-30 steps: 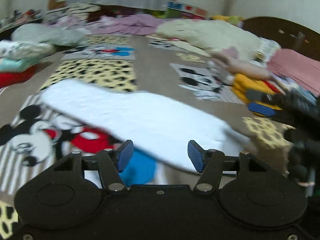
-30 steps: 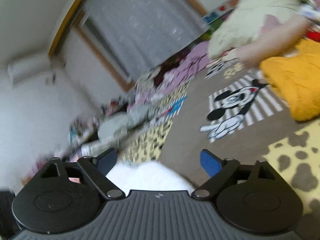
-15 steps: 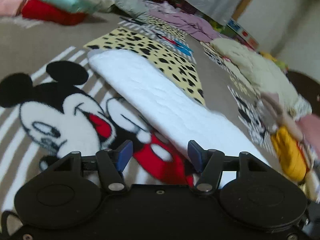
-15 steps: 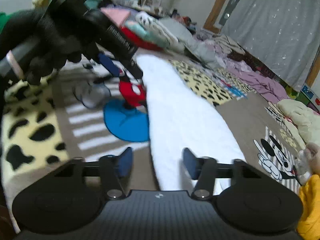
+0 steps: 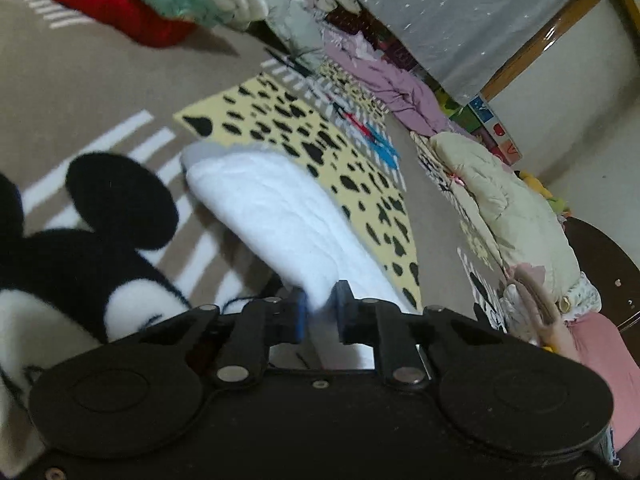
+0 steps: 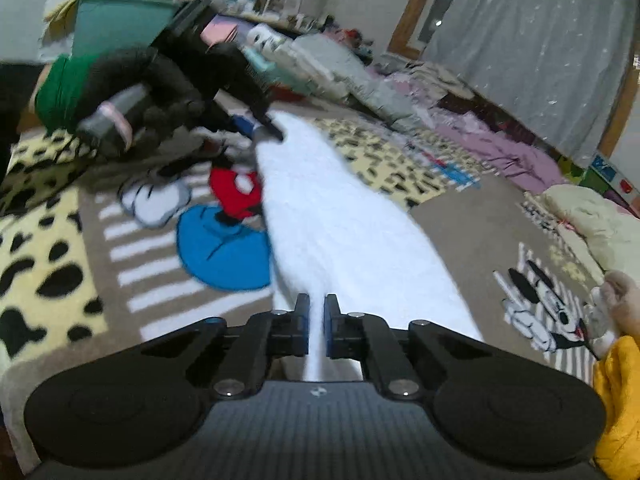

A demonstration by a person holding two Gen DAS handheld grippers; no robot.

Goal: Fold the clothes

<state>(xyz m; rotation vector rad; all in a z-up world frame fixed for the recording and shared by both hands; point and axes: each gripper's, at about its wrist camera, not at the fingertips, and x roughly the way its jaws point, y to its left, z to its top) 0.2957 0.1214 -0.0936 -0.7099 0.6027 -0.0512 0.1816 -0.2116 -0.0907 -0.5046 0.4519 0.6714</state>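
A long white fleecy garment (image 6: 340, 220) lies folded in a strip on the patterned Mickey Mouse blanket (image 6: 56, 248). My right gripper (image 6: 316, 320) is shut on its near end. My left gripper (image 5: 320, 308) is shut on the garment's edge (image 5: 280, 220), with white cloth between the blue pads. In the right wrist view the left gripper (image 6: 260, 128) shows at the garment's far end, held by a black-gloved hand (image 6: 160, 88).
Stacks of folded clothes (image 5: 160, 4) lie at the far left. Purple and cream heaps (image 5: 492, 200) line the far side under a grey curtain (image 6: 540, 40). A yellow garment (image 6: 616, 400) sits at the right. A dark round table (image 5: 600, 264) stands at the right.
Both grippers went from open to shut on the white garment, one at each end. The left gripper moved in along the garment's edge.
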